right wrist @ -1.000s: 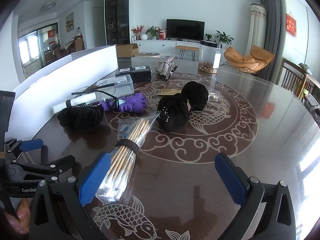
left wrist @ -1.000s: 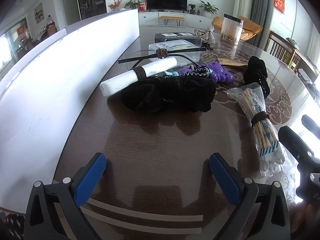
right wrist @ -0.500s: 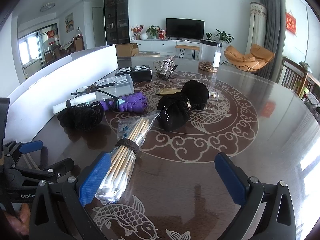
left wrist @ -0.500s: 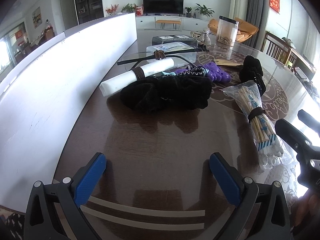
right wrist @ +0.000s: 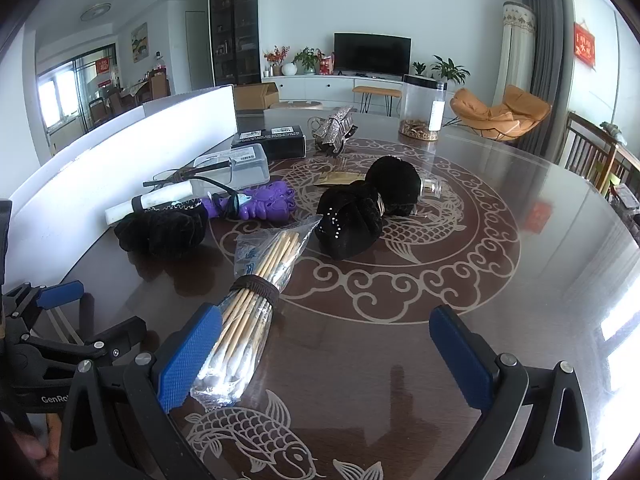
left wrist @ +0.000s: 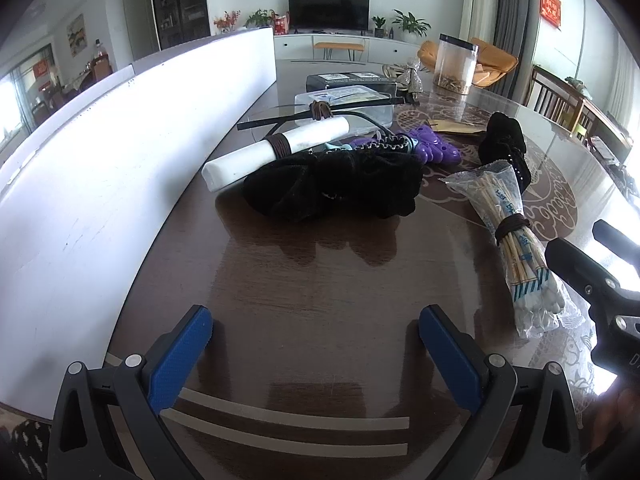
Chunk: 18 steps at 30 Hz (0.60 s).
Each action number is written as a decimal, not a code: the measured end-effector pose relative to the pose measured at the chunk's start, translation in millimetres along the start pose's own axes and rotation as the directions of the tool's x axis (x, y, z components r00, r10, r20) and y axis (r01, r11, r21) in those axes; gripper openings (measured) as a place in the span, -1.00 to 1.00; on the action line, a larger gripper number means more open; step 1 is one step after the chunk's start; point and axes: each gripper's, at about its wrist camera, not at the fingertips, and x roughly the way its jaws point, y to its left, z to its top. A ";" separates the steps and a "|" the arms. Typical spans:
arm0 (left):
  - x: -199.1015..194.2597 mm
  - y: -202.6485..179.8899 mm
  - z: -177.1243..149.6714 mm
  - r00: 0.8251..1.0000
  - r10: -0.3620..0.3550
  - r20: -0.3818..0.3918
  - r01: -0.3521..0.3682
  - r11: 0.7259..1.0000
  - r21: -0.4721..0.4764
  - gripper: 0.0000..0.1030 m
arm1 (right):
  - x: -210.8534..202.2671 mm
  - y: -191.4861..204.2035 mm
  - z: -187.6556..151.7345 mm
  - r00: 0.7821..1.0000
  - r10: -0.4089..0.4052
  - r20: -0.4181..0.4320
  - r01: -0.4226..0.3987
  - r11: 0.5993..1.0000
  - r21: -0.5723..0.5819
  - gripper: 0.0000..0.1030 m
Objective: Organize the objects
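Observation:
My left gripper (left wrist: 316,340) is open and empty over the dark table's near edge; it also shows in the right wrist view (right wrist: 60,294). Ahead lie a black velvet pouch (left wrist: 336,188), a white roll with a brown band (left wrist: 276,150) and a purple toy (left wrist: 424,148). My right gripper (right wrist: 326,354) is open and empty. A banded bag of cotton swabs (right wrist: 256,300) lies beside its left finger (right wrist: 188,360); the bag also shows in the left wrist view (left wrist: 516,244). Another black pouch (right wrist: 352,224) lies further off.
A white board (left wrist: 120,160) stands along the table's left side. A clear plastic box (right wrist: 240,166), a black box (right wrist: 276,142), a glittery clip (right wrist: 334,128) and a clear jar (right wrist: 422,106) stand at the back. Glasses (left wrist: 320,112) rest over the white roll.
The left wrist view has shifted slightly, tilting a little. Both grippers stay open and the objects have not moved.

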 end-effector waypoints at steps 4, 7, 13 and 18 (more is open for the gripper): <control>0.2 2.1 0.6 1.000 -0.023 -0.015 0.024 0.999 0.025 1.00 | 1.3 -1.0 0.1 1.000 0.004 -0.005 -0.004 1.000 0.010 1.00; -0.7 2.7 -1.1 0.999 -0.037 -0.014 0.038 0.998 0.043 1.00 | 2.2 -1.3 0.2 1.000 0.008 -0.007 -0.008 1.000 0.014 1.00; -1.3 2.7 -2.1 0.999 -0.048 -0.016 0.049 0.997 0.058 1.00 | 3.2 -1.9 0.5 1.000 0.012 -0.009 -0.012 1.000 0.016 1.00; -3.1 3.9 -4.4 0.999 -0.051 -0.016 0.052 0.997 0.064 1.00 | 8.3 -7.1 2.3 0.998 0.057 -0.031 -0.056 0.998 0.043 1.00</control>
